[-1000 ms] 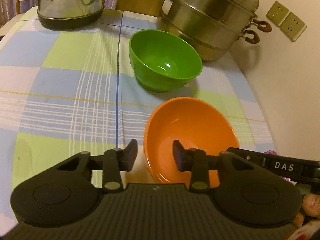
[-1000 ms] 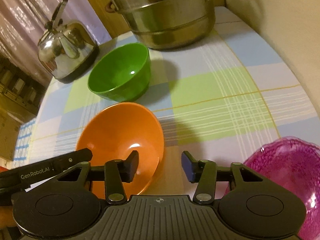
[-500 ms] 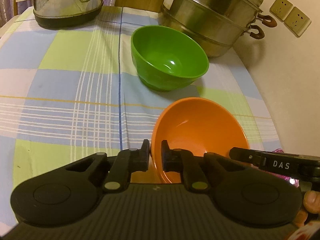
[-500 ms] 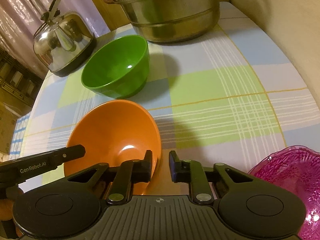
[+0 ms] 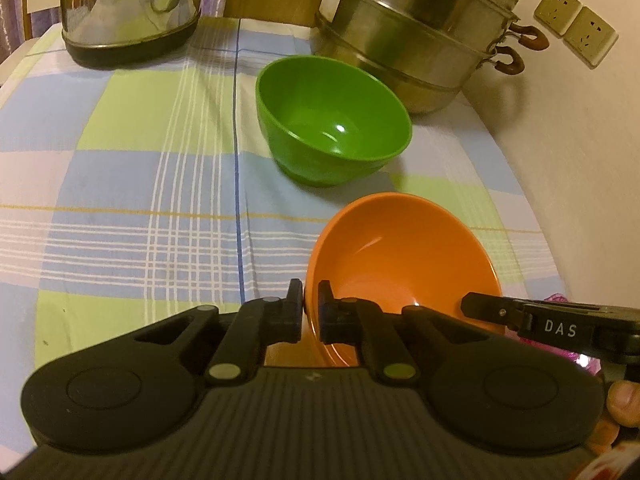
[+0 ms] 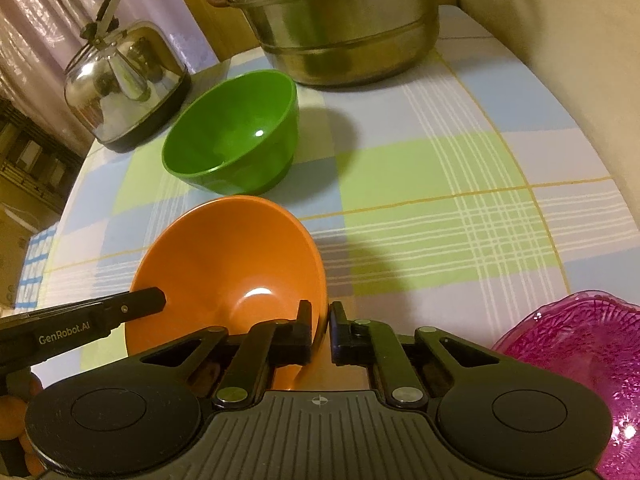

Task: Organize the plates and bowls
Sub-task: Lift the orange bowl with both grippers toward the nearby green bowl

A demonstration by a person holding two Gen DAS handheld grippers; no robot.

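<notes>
Left gripper [image 5: 310, 307]: I'm pinching its jaws on the near left rim of the orange bowl [image 5: 404, 256].
Orange bowl: it's tilting, mouth facing away from me.
Right gripper [image 5: 520, 314]: it's reaching in at the bowl's right edge.
Green bowl [image 5: 334, 126]: it's sitting upright beyond, on the checked tablecloth [image 5: 120, 184].
Steamer pot [image 5: 416, 28]: it's standing behind the green bowl.
Kettle [image 5: 128, 8]: it's standing far left.

Near bowl [image 5: 404, 252] before far bowl [image 5: 334, 128], steamer pot [image 5: 416, 28] behind.
</notes>
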